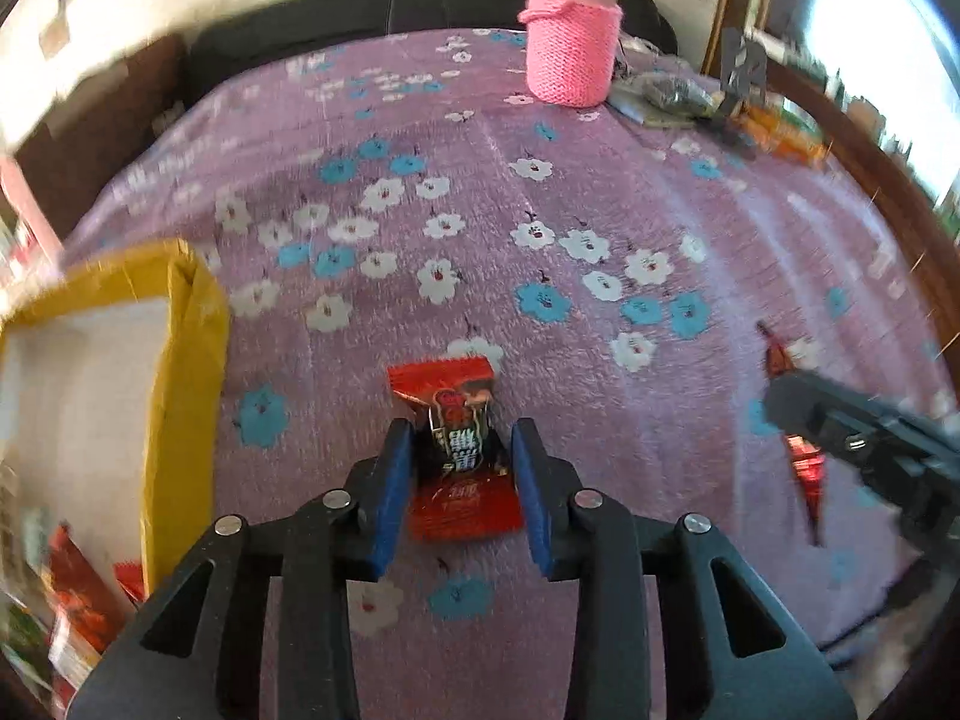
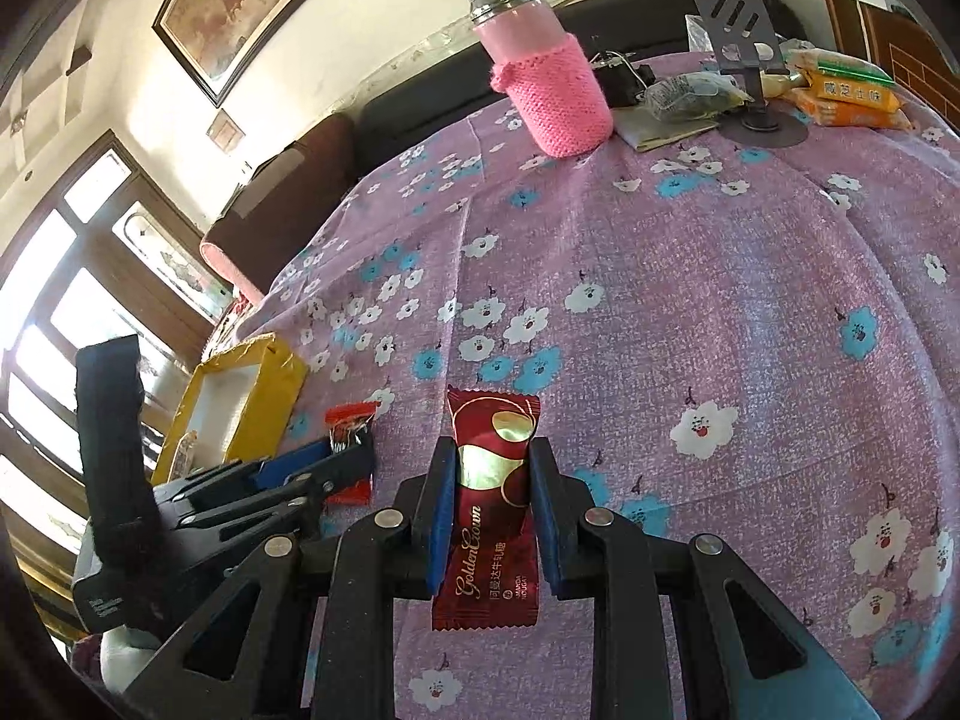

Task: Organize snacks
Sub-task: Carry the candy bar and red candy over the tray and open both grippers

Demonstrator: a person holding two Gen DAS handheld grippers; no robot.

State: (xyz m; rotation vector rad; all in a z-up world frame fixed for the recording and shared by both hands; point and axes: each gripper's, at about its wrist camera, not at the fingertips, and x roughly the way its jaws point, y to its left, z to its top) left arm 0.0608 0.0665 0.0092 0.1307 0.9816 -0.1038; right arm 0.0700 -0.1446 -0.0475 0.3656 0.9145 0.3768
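Two wrapped sweets, one in each tool.
Left wrist: our left tool [image 1: 462, 450] straddles the red-orange foil candy [image 1: 459, 456] near the surface's [image 1: 600, 192] front edge; pad contact unclear, so it may slip. Right wrist: our right tool [image 2: 491, 504] is clenched on the maroon nougat wrapper [image 2: 489, 504].

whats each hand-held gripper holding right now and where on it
The right hand-held gripper clamps a dark red nougat bar across its middle. The left hand-held gripper straddles the middle of a small red candy; whether its pads press yet cannot be told.

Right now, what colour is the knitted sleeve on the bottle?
Pink, seen best on the knitted sleeve in the right wrist view.
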